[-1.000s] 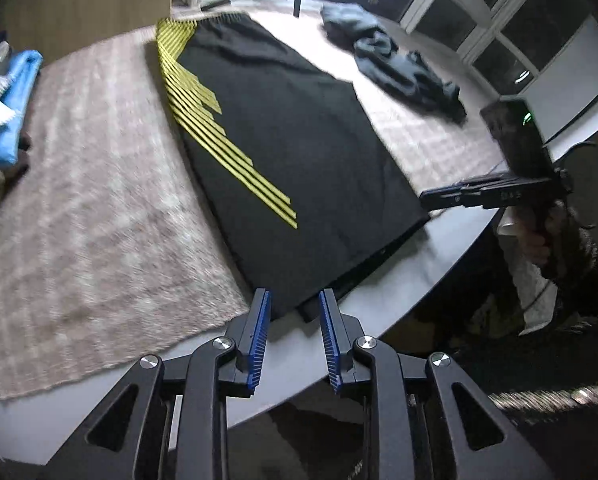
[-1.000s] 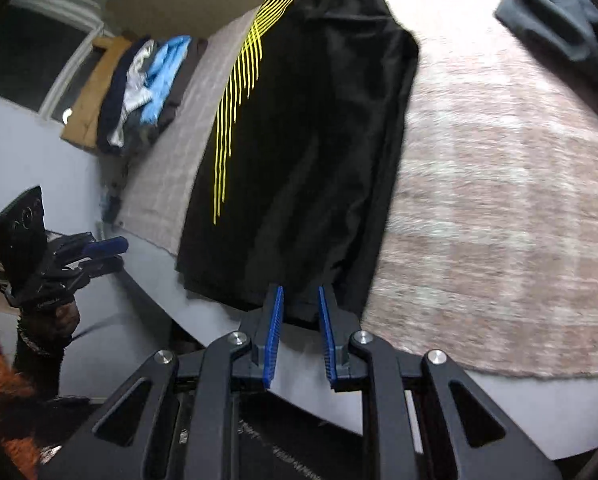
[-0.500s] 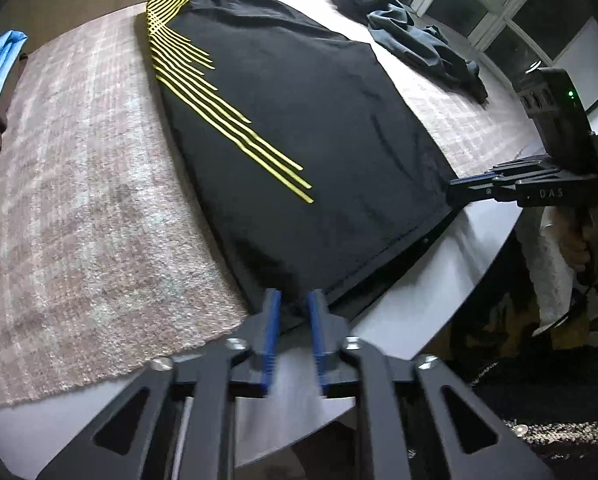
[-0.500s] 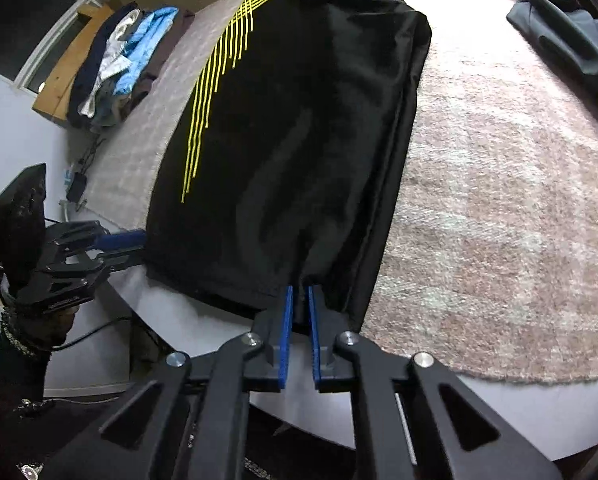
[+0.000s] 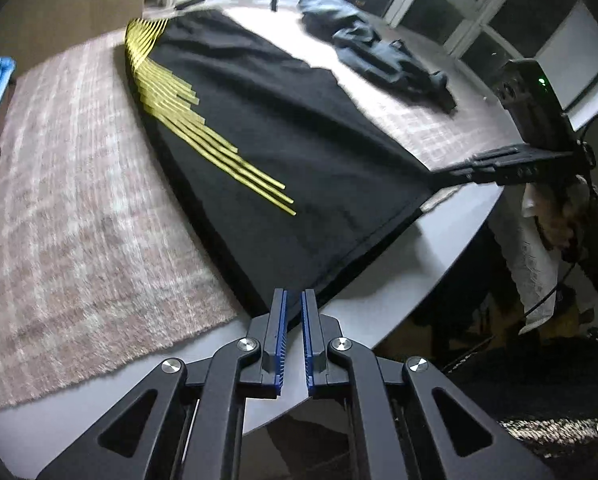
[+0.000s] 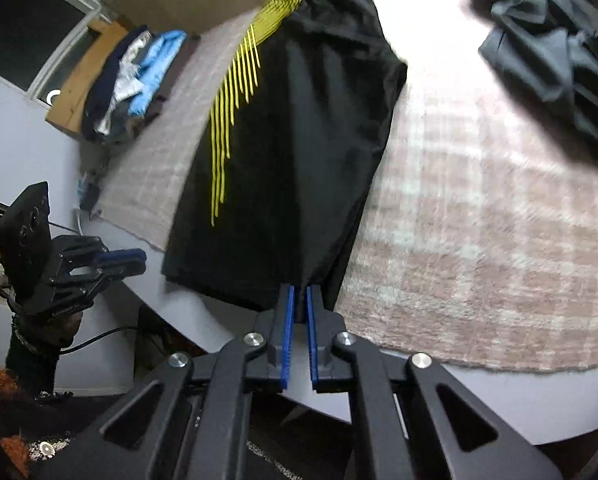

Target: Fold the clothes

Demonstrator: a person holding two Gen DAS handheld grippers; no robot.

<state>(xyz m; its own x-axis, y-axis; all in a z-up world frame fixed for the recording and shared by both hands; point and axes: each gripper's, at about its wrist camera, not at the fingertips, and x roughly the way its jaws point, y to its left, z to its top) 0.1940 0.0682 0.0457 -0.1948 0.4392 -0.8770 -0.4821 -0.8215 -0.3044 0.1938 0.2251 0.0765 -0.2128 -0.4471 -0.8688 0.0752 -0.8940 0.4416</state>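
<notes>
Lying flat across the pinkish-beige plaid woven blanket [image 5: 79,216] was the pair of black shorts with yellow stripes [image 5: 267,128], hem hanging a little over the edge of the round grey table [image 5: 439,256] at about 6 o'clock. The left gripper [image 5: 293,300] had its blue pads pinched on one hem corner of the shorts, only a thin gap between them with fabric in it. The right gripper [image 6: 298,296] was clenched on the other hem corner, black cloth tucked between its pads. Off toward 1 o'clock in the left wrist view sat a crumpled dark grey-blue garment [image 5: 383,60] on the blanket, well apart from the shorts. At 10 o'clock in the right wrist view was a stack of folded clothes, light blue on top [image 6: 139,76].
</notes>
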